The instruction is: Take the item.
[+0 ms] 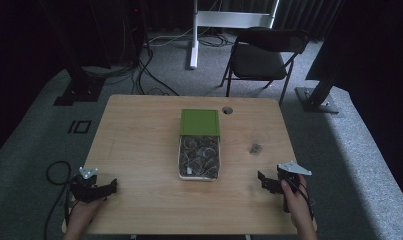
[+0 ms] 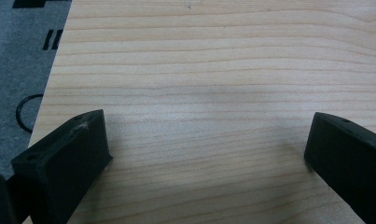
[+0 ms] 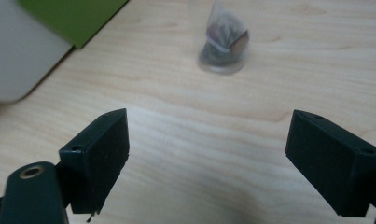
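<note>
A white box (image 1: 199, 157) holding several small clear bags sits mid-table, its green lid (image 1: 199, 121) slid back toward the far edge. One small clear bag (image 1: 255, 148) of dark bits lies alone to the right of the box; in the right gripper view this bag (image 3: 224, 46) stands ahead of the jaws, with the box's white wall (image 3: 17, 60) and green lid (image 3: 73, 16) at upper left. My right gripper (image 1: 263, 181) rests open near the front right edge, nothing between its jaws. My left gripper (image 1: 112, 186) rests open near the front left corner over bare wood (image 2: 199, 93).
The wooden table (image 1: 139, 145) has a round cable hole (image 1: 227, 110) near its far edge. A black folding chair (image 1: 264, 55) and a white stand leg (image 1: 194, 35) are beyond it. A black cable loop (image 1: 56, 172) lies on the grey floor at left.
</note>
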